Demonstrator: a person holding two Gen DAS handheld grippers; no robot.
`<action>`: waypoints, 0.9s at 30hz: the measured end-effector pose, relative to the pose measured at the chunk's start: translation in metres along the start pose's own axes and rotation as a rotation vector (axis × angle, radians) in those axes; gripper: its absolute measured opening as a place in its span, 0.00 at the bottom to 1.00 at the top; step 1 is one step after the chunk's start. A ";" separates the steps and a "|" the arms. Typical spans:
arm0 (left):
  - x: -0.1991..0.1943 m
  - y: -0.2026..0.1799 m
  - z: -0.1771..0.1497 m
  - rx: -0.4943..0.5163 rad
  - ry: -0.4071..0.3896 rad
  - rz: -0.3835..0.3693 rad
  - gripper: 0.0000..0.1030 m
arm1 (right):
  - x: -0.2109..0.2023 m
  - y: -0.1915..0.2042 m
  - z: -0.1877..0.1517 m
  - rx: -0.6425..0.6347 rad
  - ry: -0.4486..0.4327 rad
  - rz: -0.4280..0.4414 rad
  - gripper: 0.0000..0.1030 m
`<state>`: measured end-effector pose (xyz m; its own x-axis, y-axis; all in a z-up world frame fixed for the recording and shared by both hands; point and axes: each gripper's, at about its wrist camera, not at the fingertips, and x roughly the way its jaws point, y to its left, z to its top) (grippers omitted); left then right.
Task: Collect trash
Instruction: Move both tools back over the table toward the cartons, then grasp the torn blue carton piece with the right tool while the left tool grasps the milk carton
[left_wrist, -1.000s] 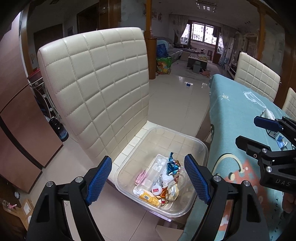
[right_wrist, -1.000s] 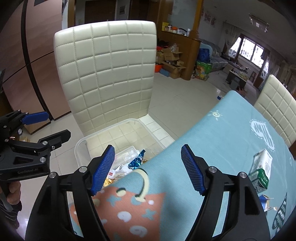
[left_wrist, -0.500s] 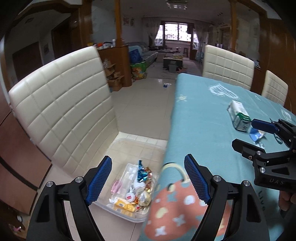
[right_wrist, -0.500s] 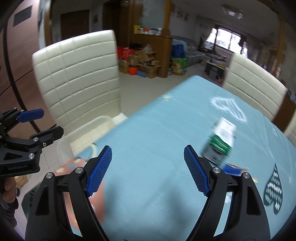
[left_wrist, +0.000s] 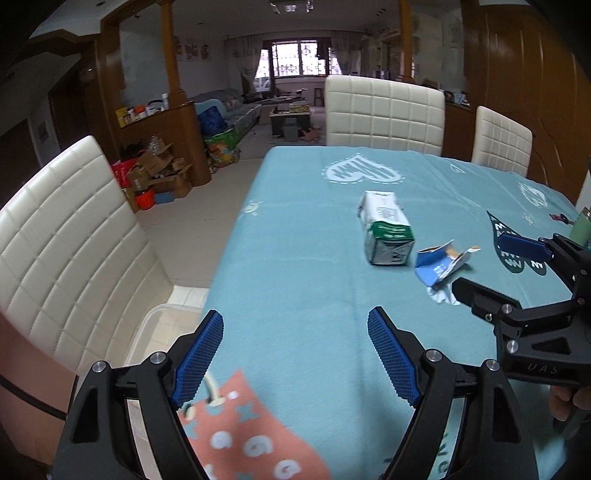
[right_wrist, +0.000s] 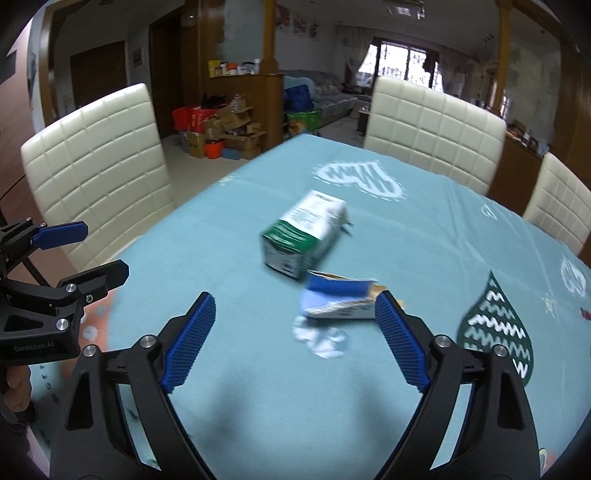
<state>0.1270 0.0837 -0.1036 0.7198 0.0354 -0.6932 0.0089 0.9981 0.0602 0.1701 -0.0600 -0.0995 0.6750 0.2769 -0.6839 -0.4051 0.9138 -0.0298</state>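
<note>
Trash lies on your table (left_wrist: 295, 280): 1 carton (left_wrist: 386, 227) on its side, 1 torn blue wrapper (left_wrist: 437, 264) just beside it. Your left gripper (left_wrist: 295, 354) is spread apart, empty. Right view: your right gripper (right_wrist: 295, 332), jaws just widened, holds nothing; the wrapper (right_wrist: 340, 299) sits near its right pad.

Ahead of our left claw (left_wrist: 295, 354) a carton (left_wrist: 386, 230) lies on its side on the surface (left_wrist: 295, 258), with a torn wrapper (left_wrist: 441, 264) just to its right and a crumpled scrap (left_wrist: 441, 297) nearer us. From our right claw (right_wrist: 295, 339) the wrapper sits just before the right finger, the carton beyond it. One chair (left_wrist: 66, 243) stands left of the surface, another chair (left_wrist: 384, 114) behind its far end.
</note>
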 end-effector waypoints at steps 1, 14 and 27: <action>0.003 -0.004 0.002 0.005 0.002 -0.003 0.76 | 0.002 -0.005 -0.001 0.004 0.007 -0.003 0.91; 0.054 -0.039 0.028 0.042 0.067 -0.019 0.76 | 0.065 -0.050 -0.003 0.053 0.130 0.033 0.96; 0.089 -0.052 0.044 0.049 0.123 -0.057 0.76 | 0.074 -0.058 -0.001 -0.036 0.094 -0.082 0.79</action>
<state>0.2208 0.0332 -0.1368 0.6271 -0.0124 -0.7789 0.0837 0.9952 0.0515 0.2426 -0.0930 -0.1487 0.6468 0.1713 -0.7432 -0.3743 0.9203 -0.1136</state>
